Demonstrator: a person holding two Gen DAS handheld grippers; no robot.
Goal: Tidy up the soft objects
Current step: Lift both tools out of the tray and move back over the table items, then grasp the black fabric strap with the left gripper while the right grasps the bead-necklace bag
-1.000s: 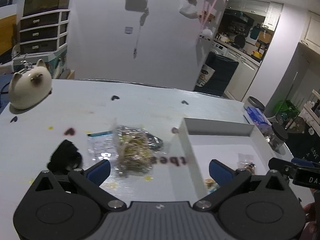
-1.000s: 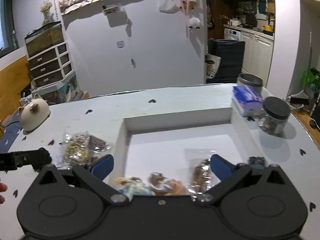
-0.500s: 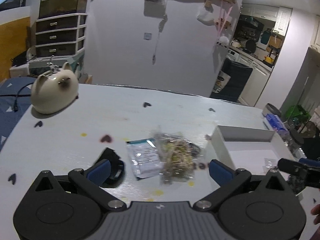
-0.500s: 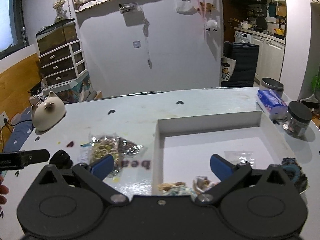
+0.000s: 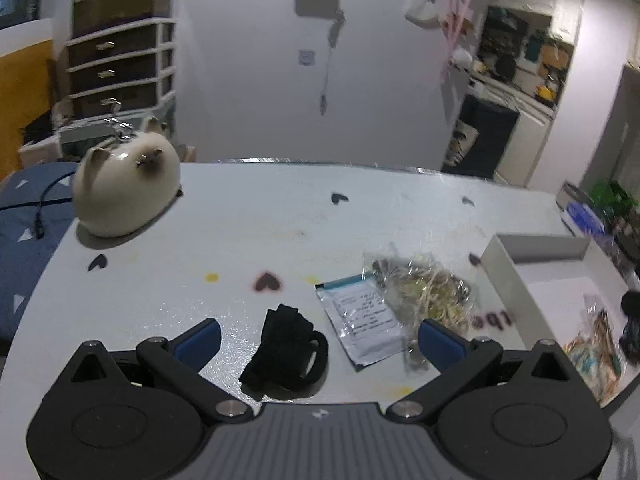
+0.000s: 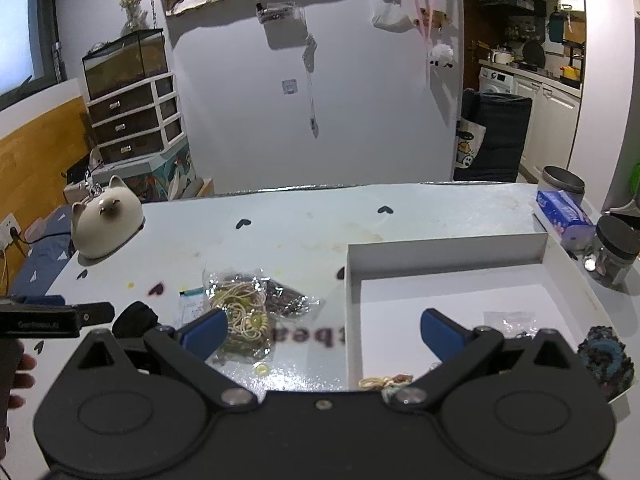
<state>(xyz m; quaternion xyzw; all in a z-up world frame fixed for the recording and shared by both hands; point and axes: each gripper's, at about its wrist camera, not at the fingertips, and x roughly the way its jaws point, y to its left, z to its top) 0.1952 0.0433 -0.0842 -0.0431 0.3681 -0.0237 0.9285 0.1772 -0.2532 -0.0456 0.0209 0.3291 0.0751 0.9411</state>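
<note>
A black soft band [image 5: 286,346] lies on the white table between the fingers of my open left gripper [image 5: 318,338]. Right of it sit a flat sachet [image 5: 366,322] and a clear bag of cream-coloured bands [image 5: 428,296]. In the right wrist view that clear bag [image 6: 240,312] lies left of the white tray [image 6: 444,250], and my open right gripper [image 6: 324,330] hovers over the tray's left wall with nothing held. Inside the tray lie a small clear packet [image 6: 510,320] and some braided bands [image 6: 386,382]. A dark knitted scrunchie [image 6: 606,358] sits on the tray's right rim.
A cream cat-shaped ceramic [image 5: 126,192] stands at the table's far left. A tissue pack [image 6: 564,218], a dark-lidded jar [image 6: 614,252] and a tin [image 6: 562,180] stand right of the tray. A hand [image 6: 16,376] holds the left gripper's body [image 6: 52,318].
My left gripper has swung left, away from the tray, so the black band now lies between its fingers. My right gripper has drawn back and left, from over the tray's contents to its left wall.
</note>
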